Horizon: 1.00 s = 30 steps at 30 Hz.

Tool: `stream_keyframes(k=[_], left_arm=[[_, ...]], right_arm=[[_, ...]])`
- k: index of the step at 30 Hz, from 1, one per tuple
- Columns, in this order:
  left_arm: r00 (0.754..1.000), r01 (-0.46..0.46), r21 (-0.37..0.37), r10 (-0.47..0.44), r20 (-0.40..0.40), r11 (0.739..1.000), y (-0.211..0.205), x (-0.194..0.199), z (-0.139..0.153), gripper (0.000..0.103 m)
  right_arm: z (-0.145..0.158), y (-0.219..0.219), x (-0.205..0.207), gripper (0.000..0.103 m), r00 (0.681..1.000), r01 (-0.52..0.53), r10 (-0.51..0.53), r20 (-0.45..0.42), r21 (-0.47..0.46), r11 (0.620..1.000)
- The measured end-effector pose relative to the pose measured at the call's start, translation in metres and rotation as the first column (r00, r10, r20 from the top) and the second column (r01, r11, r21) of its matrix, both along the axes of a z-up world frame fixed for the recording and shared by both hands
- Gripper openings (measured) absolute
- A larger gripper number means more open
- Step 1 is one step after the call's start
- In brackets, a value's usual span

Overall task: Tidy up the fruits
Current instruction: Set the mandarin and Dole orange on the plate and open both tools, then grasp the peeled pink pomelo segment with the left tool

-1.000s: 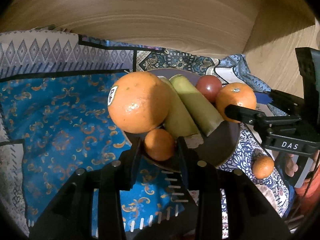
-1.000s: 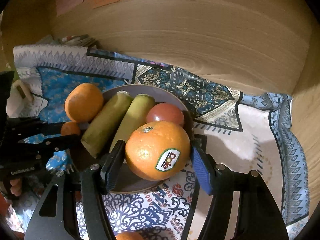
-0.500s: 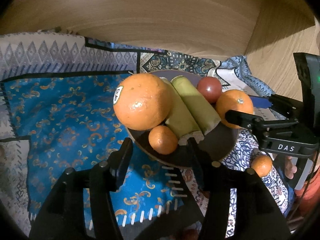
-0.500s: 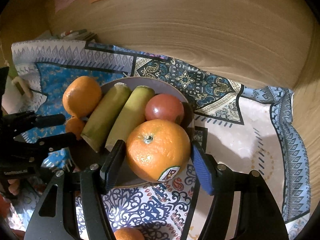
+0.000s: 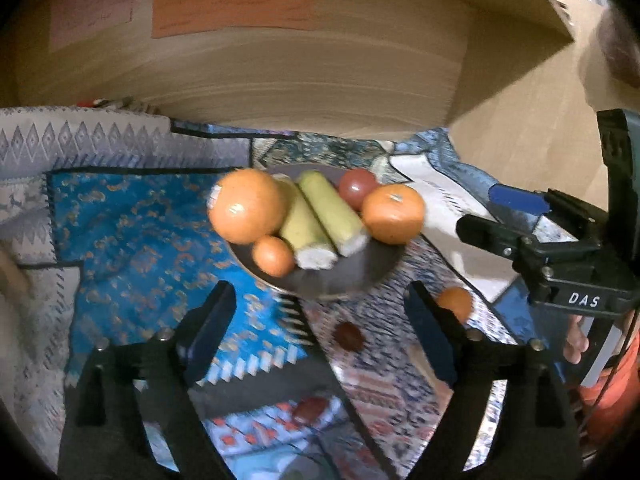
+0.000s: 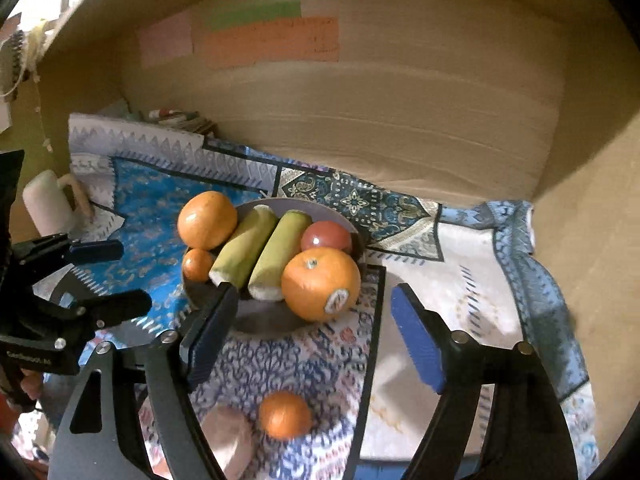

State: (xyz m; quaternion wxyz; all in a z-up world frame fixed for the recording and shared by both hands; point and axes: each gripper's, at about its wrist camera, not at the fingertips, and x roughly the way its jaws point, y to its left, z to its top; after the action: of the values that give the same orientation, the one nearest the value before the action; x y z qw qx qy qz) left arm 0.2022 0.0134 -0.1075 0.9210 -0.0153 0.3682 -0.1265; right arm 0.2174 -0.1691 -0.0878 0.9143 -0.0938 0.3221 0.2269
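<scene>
A dark plate [image 5: 352,276] [image 6: 316,206] on the patterned cloth holds two large oranges [image 5: 246,204] [image 6: 320,284], a small orange [image 5: 273,255] [image 6: 197,265], two green-yellow peeled pieces [image 5: 320,216] [image 6: 260,248] and a red tomato [image 5: 356,188] [image 6: 326,236]. My left gripper [image 5: 320,332] is open and empty, back from the plate's near rim. My right gripper [image 6: 312,336] is open and empty, just short of the stickered orange. Another small orange [image 5: 454,304] [image 6: 285,414] lies loose on the cloth.
A wooden back wall [image 6: 380,120] and side panel [image 6: 592,240] enclose the space. A white roll [image 6: 48,204] stands at the far left. A pale object [image 6: 228,436] lies beside the loose orange. Two dark reddish spots [image 5: 348,336] show on the cloth.
Both grippers opened wide and drew back from the plate. The left let go of the small orange, the right let go of the stickered large orange; both fruits rest on the plate.
</scene>
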Motion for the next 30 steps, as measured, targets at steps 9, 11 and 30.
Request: stream_keyframes(k=[9,11,30], left_arm=[[0.996,0.059,-0.021,-0.060,-0.067,0.998,-0.047,-0.025,-0.025,0.088],[0.994,0.067,-0.024,-0.069,-0.083,0.997,-0.057,-0.029,-0.030,0.088],[0.993,0.057,0.027,-0.054,-0.105,0.998,-0.099,-0.032,-0.069,0.061]], right_arm=[[-0.014,-0.027,-0.046,0.077,1.000,0.027,-0.027,-0.003,-0.003,1.000],[-0.017,-0.033,-0.052,0.077,0.999,0.033,-0.033,-0.004,-0.009,0.999],[-0.024,-0.073,-0.072,0.077,0.999,0.029,-0.028,-0.025,0.053,0.998]])
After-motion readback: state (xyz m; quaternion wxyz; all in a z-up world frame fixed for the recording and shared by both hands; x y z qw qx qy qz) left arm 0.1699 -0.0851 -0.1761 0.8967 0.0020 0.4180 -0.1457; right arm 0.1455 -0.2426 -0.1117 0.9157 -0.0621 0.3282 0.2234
